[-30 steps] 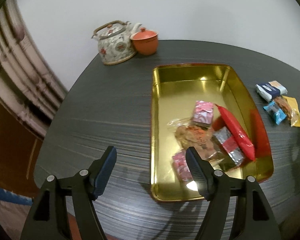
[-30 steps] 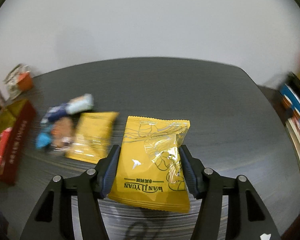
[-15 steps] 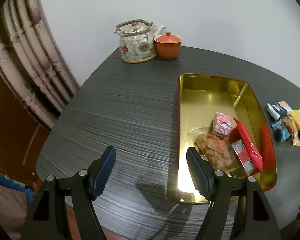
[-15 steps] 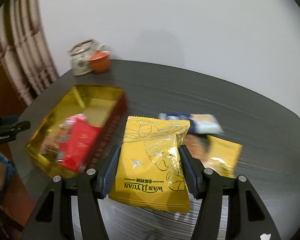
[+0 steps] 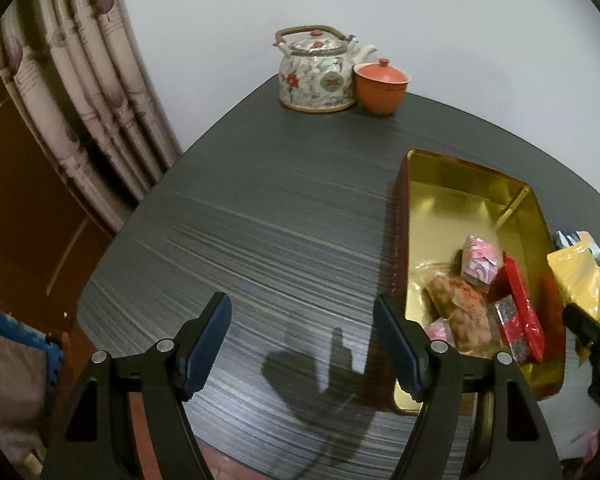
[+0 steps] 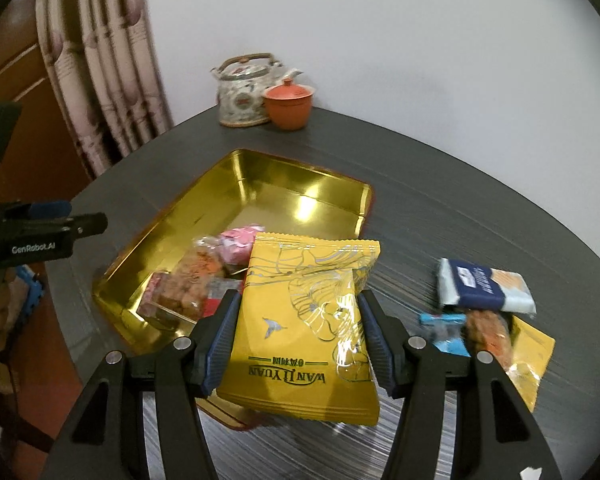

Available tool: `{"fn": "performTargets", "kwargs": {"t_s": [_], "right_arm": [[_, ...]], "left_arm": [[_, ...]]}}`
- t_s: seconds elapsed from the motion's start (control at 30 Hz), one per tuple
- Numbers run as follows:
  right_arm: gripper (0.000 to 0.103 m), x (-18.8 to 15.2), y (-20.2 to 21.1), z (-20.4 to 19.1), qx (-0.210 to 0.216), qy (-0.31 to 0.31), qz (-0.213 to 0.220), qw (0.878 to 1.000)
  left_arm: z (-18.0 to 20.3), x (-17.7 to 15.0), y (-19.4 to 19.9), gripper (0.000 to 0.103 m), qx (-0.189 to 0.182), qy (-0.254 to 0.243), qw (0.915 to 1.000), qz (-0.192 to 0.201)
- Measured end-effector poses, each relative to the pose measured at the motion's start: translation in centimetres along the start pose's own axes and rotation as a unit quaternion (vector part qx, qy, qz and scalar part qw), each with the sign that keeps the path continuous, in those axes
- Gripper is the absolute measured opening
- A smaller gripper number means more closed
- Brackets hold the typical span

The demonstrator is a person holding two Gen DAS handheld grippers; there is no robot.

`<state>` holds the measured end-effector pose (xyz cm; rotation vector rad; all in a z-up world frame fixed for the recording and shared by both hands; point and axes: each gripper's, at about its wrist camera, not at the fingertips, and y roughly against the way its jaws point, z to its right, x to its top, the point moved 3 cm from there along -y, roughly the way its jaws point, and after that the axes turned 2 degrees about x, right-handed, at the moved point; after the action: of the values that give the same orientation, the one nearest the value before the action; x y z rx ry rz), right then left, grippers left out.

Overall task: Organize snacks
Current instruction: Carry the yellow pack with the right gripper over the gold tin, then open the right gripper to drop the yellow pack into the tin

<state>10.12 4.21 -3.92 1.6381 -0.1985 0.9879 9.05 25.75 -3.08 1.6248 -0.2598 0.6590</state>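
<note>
The left gripper point(image 5: 302, 342) hangs with jaws apart and nothing between them over the bare dark table point(image 5: 268, 208), left of the gold tin point(image 6: 300, 196), which holds a few wrapped snacks point(image 6: 192, 280) at its near end. The right gripper point(image 6: 296, 338) is clamped on a yellow snack packet point(image 6: 304, 332), held above the tin's near right corner. Farther right, several loose packets point(image 6: 484, 292) lie on the table.
</note>
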Motion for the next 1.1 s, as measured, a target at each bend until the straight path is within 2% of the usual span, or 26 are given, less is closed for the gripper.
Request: {"fn": "performTargets", "kwargs": {"t_s": [0.7,1.1], "right_arm": [[0.055,0.6,-4.7,-4.1,0.012,0.056,-0.038,0.998],[0.061,0.3,-4.6,-4.5,0.019,0.052,-0.041,0.998]], "left_arm": [[-0.4,-0.2,-0.8,0.074,0.004,0.012,0.9998,-0.014],[0.2,-0.3,-0.9,0.074,0.003,0.003,0.9998,-0.017]]}}
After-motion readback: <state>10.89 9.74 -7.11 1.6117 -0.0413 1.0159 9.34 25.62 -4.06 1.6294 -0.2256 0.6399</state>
